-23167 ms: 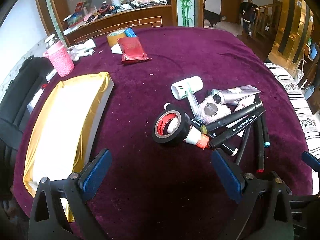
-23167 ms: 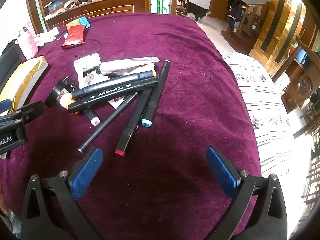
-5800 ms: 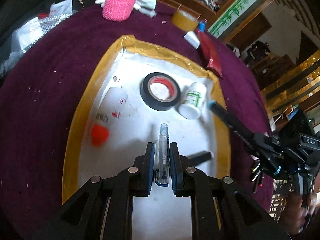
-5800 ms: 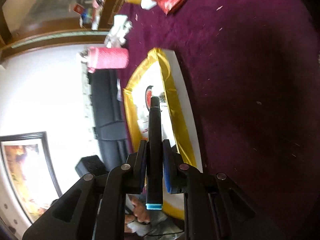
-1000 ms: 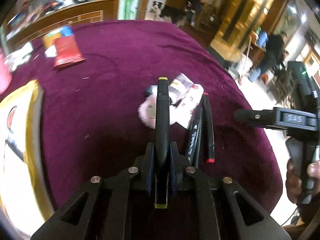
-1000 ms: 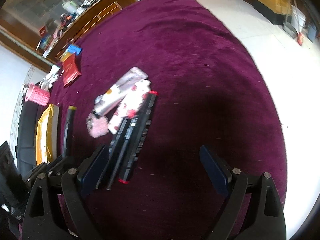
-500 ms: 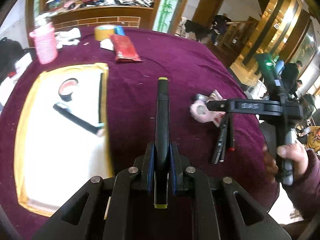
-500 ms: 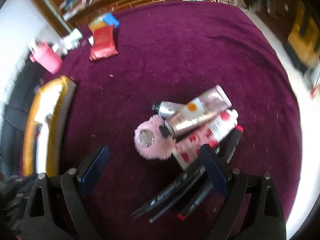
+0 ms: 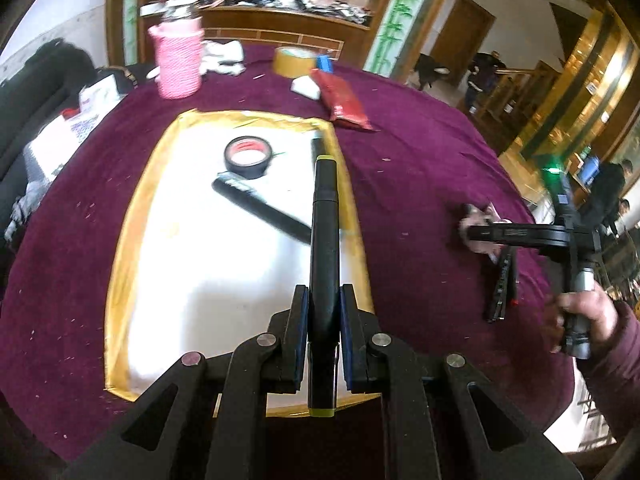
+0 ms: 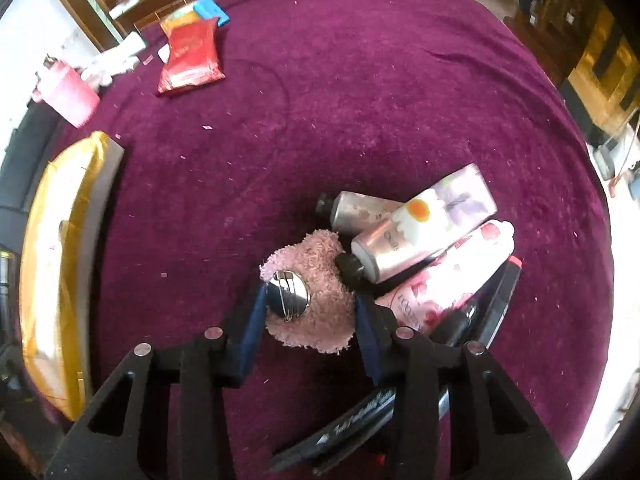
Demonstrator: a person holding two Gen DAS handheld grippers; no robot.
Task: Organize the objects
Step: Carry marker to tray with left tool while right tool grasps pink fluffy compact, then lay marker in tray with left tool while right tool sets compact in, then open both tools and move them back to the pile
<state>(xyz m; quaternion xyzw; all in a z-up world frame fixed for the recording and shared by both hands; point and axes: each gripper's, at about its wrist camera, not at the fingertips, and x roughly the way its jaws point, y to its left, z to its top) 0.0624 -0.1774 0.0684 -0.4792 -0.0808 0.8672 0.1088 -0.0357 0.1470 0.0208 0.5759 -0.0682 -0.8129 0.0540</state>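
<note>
My left gripper [image 9: 324, 322] is shut on a black marker with yellow ends [image 9: 325, 240], held over the right edge of the white tray with a gold rim [image 9: 120, 232]. In the tray lie a black tape roll with a red core [image 9: 248, 156] and another black marker [image 9: 260, 208]. My right gripper [image 10: 310, 312] is open, its jaws on either side of a pink fluffy puff with a metal pin disc [image 10: 312, 292]; I cannot tell if they touch it. Three cream tubes [image 10: 420, 236] and black markers [image 10: 480, 320] lie right of the puff.
A pink knitted cup [image 9: 178, 62], a yellow tape roll [image 9: 294, 62] and a red packet [image 9: 344, 100] sit at the far side of the purple tablecloth [image 10: 360, 100]. A black bag [image 9: 40, 92] lies left of the tray. The table edge is close on the right.
My left gripper has carried the marker further over the tray. My right gripper has come down around the pink puff and its jaws have narrowed.
</note>
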